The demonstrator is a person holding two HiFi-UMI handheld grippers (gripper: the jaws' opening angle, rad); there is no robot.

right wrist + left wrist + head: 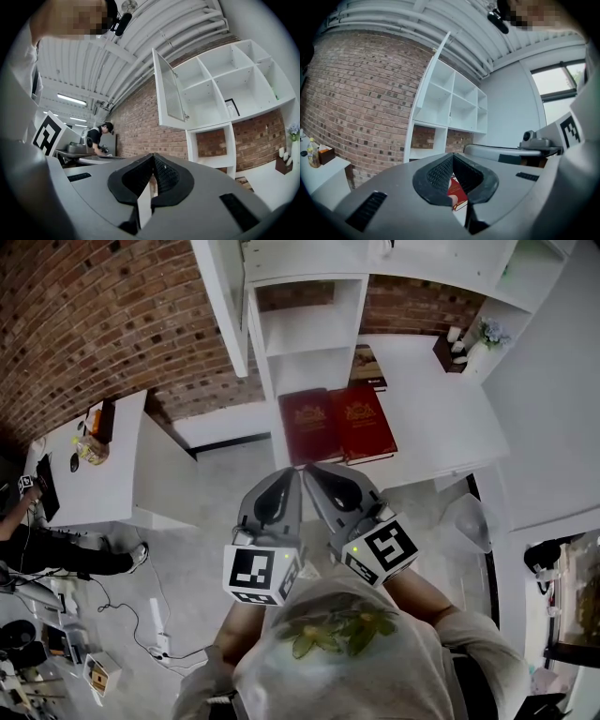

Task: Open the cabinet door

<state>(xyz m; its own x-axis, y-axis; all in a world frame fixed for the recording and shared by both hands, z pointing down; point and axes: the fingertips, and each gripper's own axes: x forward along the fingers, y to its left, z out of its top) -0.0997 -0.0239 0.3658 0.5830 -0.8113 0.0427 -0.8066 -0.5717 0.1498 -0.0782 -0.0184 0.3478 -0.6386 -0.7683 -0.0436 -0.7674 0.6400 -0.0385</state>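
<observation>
Standing cabinet [225, 89]: white shelf unit against the brick wall [112, 324], at the far side of the tabletop [441, 418].
Tabletop: white, with two red books [337, 423] lying flat near its front edge.
Cabinet door [169, 91]: upper left, standing open, angled out leftward.
Left claw [452, 155]: jaws together, gripping nothing.
Right claw [153, 155]: jaws together, gripping nothing, just beside the left.

Two red books [337, 425] on white desk [441, 418]
</observation>
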